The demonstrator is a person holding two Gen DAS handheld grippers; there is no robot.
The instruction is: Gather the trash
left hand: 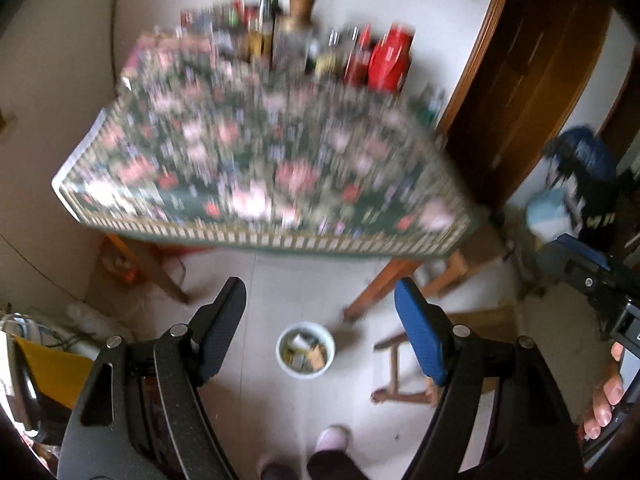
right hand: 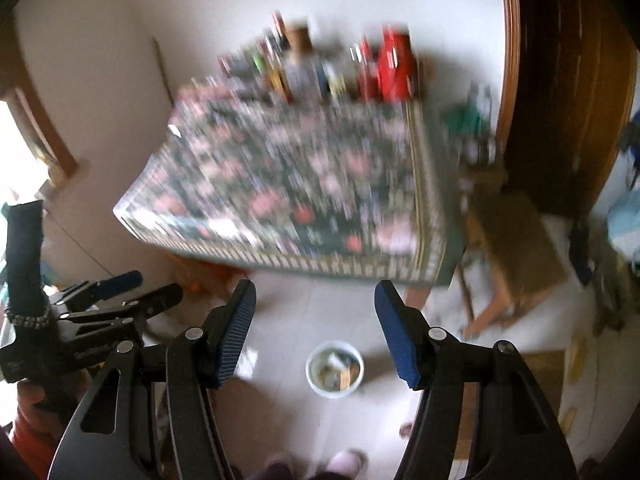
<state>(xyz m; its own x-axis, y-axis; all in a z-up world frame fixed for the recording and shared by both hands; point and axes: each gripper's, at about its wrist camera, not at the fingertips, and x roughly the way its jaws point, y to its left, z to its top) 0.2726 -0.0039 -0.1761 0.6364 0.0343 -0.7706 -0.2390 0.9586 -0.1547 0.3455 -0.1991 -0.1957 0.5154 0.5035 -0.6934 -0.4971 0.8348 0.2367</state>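
on the floor just in front of the tabletop's near edge stands a small white bin (left hand: 305,350), and it already holds scraps: something pale, a brownish card piece and a few bits too small to tell apart. that suggests a fair share of the collecting is done, since the trash in sight sits inside the bin rather than around it.

above the bin, both grippers hang with nothing in them. the left gripper (left hand: 320,332) has its fingers spread, with only floor and bin seen between them. the right gripper (right hand: 316,330) is the same, fingers apart and empty, and in its view the bin (right hand: 335,369) lies below the gap.

beyond the bin, the tabletop (left hand: 260,168) wears a flowered cloth, badly blurred in both views. i can make out no loose litter on the cloth's open middle, though the blur could hide small pieces. along its far side, against the wall, stands a crowd of bottles and jars (left hand: 296,44); those look like stored goods, not rubbish, but i cannot be sure.

beside the bin, a wooden stool (left hand: 404,364) stands on the floor, and the person's feet (left hand: 332,438) in pale slippers are just on the near side of it.

my guess is that what is left, if anything, is a check of the tabletop and floor for stray bits.
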